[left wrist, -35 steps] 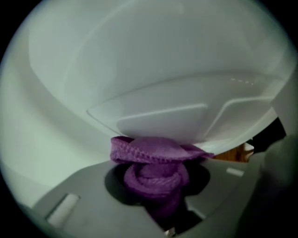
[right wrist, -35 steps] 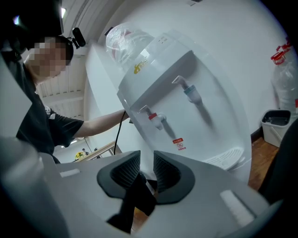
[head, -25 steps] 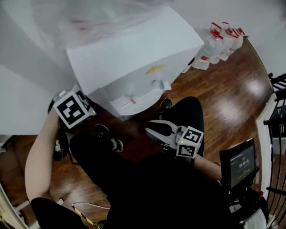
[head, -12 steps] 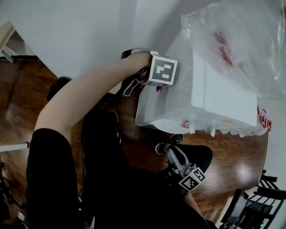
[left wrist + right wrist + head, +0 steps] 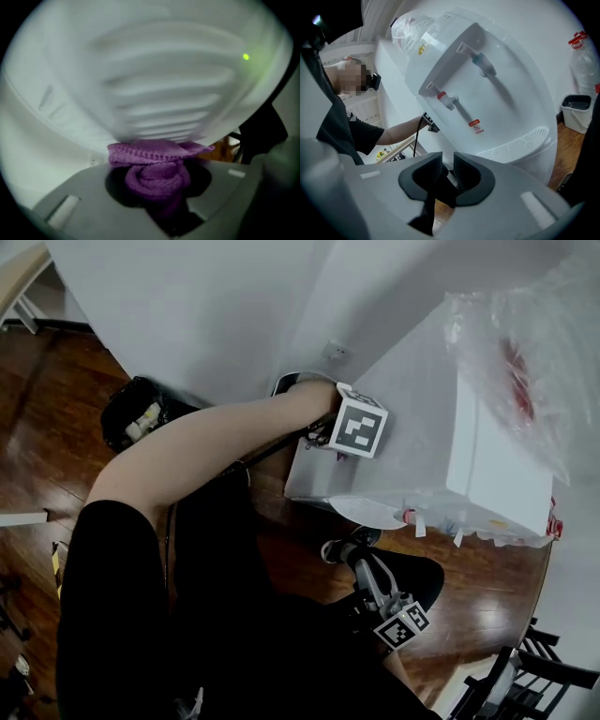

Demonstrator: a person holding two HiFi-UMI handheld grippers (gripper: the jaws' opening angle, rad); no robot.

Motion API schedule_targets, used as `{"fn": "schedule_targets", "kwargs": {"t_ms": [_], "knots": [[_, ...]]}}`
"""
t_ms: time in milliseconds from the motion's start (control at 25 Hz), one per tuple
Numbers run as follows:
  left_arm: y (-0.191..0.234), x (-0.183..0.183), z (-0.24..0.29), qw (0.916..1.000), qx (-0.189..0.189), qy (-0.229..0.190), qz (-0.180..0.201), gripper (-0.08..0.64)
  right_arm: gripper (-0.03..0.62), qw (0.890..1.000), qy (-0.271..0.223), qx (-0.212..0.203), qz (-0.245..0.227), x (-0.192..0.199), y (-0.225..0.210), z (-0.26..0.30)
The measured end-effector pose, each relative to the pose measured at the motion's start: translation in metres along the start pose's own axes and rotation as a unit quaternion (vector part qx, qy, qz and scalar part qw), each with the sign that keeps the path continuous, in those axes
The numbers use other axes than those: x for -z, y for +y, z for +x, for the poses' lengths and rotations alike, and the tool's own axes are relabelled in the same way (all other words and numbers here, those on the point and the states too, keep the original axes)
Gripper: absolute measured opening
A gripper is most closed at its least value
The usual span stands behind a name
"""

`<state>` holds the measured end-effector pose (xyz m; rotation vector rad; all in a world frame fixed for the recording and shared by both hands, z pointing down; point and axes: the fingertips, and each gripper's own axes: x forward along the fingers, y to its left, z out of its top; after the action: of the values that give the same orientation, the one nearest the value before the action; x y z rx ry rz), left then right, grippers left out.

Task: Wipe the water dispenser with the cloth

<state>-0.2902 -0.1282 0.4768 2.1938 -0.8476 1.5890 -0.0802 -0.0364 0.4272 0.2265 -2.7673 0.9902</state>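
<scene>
- The purple knitted cloth (image 5: pixel 157 152), clamped in the jaws of the left gripper (image 5: pixel 323 435), is pressed against the ribbed side of the white plastic water dispenser (image 5: pixel 422 456).
- Pressure should be kept even, with strokes drawn along the ribs.
- The jaws of the right gripper (image 5: pixel 447 171), just narrowed further, hold nothing.

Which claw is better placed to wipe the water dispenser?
Left: the left claw grips the purple knitted cloth against the ribbed white water dispenser. The right claw, just closing on nothing, hangs apart.
</scene>
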Motion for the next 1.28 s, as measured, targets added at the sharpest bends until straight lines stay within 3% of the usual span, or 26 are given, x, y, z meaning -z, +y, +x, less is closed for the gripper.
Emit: {"fn": "schedule_targets", "kwargs": {"t_ms": [160, 280, 400, 520, 640, 720, 840, 960, 1120, 1280], "knots": [[-0.095, -0.002, 0.019, 0.9984, 0.047, -0.023, 0.02, 0.166, 0.074, 0.999, 0.031, -0.025, -0.002, 0.011, 0.007, 0.023], [-0.119, 0.001, 0.03, 0.9978, 0.061, -0.026, 0.009, 0.166, 0.074, 0.998, 0.05, -0.047, -0.003, 0.024, 0.02, 0.041], [-0.077, 0.003, 0.041, 0.9984, 0.041, -0.031, -0.026, 0.167, 0.074, 0.996, 0.069, -0.062, -0.014, 0.033, 0.033, 0.051], [0.005, 0.002, 0.045, 0.9967, -0.029, -0.034, -0.068, 0.166, 0.074, 0.995, 0.075, -0.058, -0.024, 0.036, 0.038, 0.043], [0.065, 0.008, 0.044, 0.9924, -0.088, -0.016, -0.085, 0.167, 0.074, 0.996, 0.069, -0.046, -0.023, 0.033, 0.039, 0.032], [0.086, 0.015, 0.047, 0.9905, -0.1, -0.005, -0.094, 0.167, 0.074, 0.997, 0.064, -0.04, -0.016, 0.032, 0.035, 0.029], [0.088, 0.022, 0.055, 0.9903, -0.087, -0.003, -0.108, 0.167, 0.074, 0.998, 0.059, -0.036, 0.0, 0.033, 0.026, 0.028], [0.039, 0.023, 0.064, 0.9949, -0.035, -0.006, -0.095, 0.167, 0.074, 0.998, 0.054, -0.041, 0.01, 0.033, 0.024, 0.03], [-0.08, 0.017, 0.084, 0.9979, 0.058, -0.003, -0.03, 0.167, 0.072, 0.997, 0.043, -0.053, 0.032, 0.033, 0.022, 0.032], [-0.142, 0.024, 0.109, 0.9952, 0.097, 0.011, 0.002, 0.167, 0.069, 0.996, 0.037, -0.058, 0.057, 0.039, 0.025, 0.032]]}}
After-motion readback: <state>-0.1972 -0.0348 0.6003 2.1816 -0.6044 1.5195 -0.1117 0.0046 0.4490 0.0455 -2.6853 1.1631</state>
